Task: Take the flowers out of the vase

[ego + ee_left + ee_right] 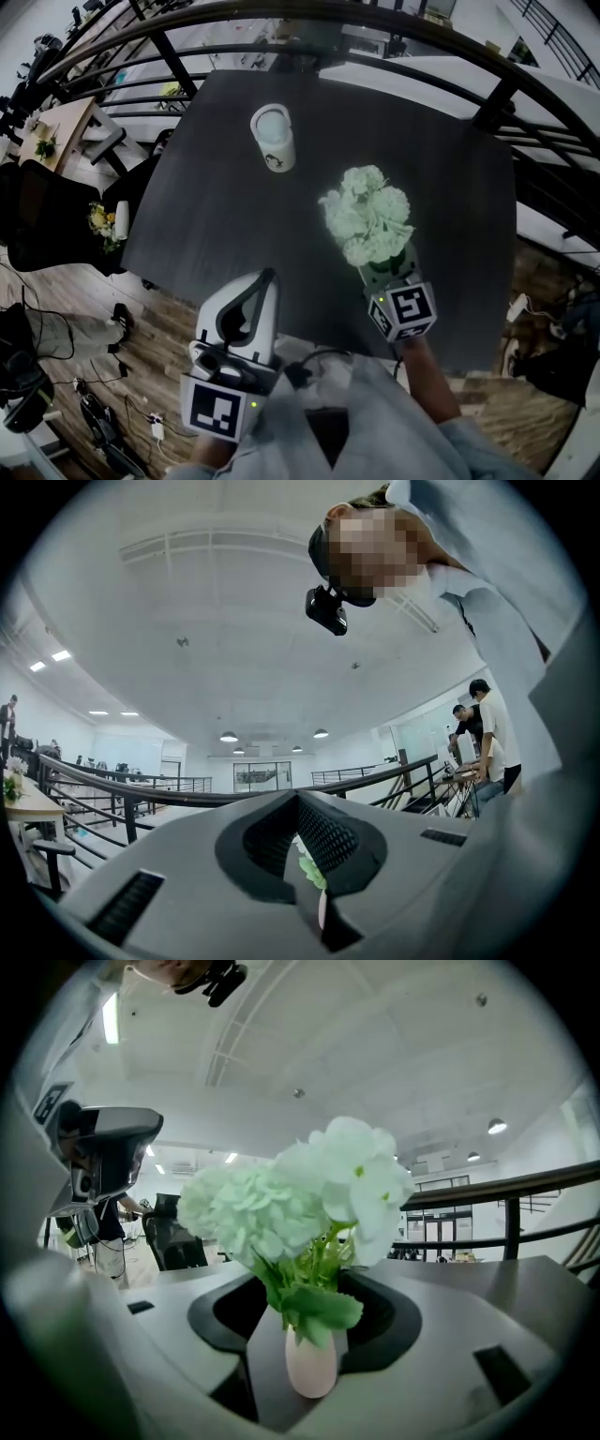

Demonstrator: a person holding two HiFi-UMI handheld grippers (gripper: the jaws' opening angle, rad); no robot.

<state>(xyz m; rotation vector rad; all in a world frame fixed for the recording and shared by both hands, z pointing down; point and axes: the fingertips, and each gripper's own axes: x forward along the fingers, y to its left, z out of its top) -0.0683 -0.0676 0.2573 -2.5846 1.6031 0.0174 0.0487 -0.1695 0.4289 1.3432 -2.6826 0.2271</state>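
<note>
A bunch of white flowers (367,214) with green leaves stands on the dark table (206,206), near its right front. In the right gripper view the flowers (291,1194) rise from a small pale pink vase (311,1368). My right gripper (389,269) reaches in from the near side, and its jaws stand apart on either side of the stems and leaves, with the pads not visibly pressing. My left gripper (265,277) hangs over the table's front edge, left of the flowers, with its tips together and nothing between them. A sliver of leaf (309,866) shows through its slit.
A white cylindrical cup (272,137) stands at the far middle of the table. Black railings (187,80) run behind and to the right. Chairs and a desk (56,131) are on the left. Two people (487,733) stand at a desk far off.
</note>
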